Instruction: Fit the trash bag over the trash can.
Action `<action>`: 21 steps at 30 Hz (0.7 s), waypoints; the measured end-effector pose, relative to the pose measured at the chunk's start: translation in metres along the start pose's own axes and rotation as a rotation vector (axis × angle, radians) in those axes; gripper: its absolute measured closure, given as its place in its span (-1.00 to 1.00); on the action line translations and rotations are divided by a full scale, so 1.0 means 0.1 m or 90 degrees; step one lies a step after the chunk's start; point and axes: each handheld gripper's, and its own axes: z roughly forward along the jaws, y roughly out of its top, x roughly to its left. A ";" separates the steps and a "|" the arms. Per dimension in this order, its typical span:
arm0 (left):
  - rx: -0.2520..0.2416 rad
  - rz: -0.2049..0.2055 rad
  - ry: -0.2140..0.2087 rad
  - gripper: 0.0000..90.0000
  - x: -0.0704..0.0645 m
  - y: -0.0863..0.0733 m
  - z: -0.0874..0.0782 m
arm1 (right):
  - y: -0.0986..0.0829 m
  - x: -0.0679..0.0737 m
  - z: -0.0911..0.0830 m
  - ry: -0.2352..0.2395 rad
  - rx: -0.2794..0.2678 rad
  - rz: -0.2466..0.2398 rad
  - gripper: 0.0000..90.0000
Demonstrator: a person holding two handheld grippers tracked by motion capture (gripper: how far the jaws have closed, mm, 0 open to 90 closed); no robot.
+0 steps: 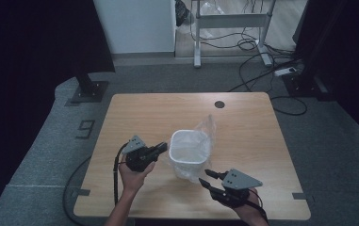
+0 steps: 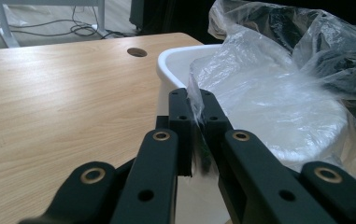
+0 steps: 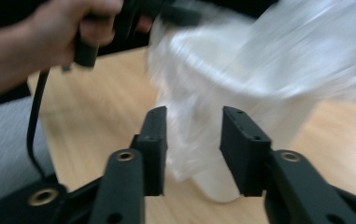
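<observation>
High view: a white bin (image 1: 190, 151) stands near the middle of the table (image 1: 134, 113), a little toward the near edge, with a clear bag (image 1: 204, 129) inside it and rising loose above its far right rim. The left gripper (image 1: 164, 147) comes in from the left, its tips at the bin's left rim. The right gripper (image 1: 206, 178) lies just near and right of the bin's near right corner, apart from it, jaws spread. Bare wood lies open to the left, far and right of the bin; the near edge is close behind both hands. A round hole (image 1: 220, 104) sits near the far edge.

Left gripper view: the left gripper (image 2: 193, 100) is pressed together on a fold of the bag (image 2: 269, 88) right at the bin's rim (image 2: 175, 56). Wood stretches free to the left and far.

Right gripper view: the right gripper (image 3: 193, 135) is spread, with the blurred bag (image 3: 222, 70) and bin wall (image 3: 217, 182) just beyond the gap, not touched. The other hand (image 3: 68, 32) holds its gripper at the far rim.
</observation>
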 end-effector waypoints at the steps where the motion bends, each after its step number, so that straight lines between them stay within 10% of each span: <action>1: 0.000 0.000 0.001 0.93 0.00 0.00 0.00 | 0.05 -0.02 -0.07 -0.013 -0.013 0.004 0.28; 14: -0.009 0.002 0.002 0.93 0.00 -0.01 0.01 | 0.39 -0.29 0.04 -0.078 -0.027 0.057 0.17; 21: -0.017 0.005 0.012 0.96 0.00 -0.01 -0.02 | 0.39 -0.36 0.19 -0.105 -0.020 0.049 0.98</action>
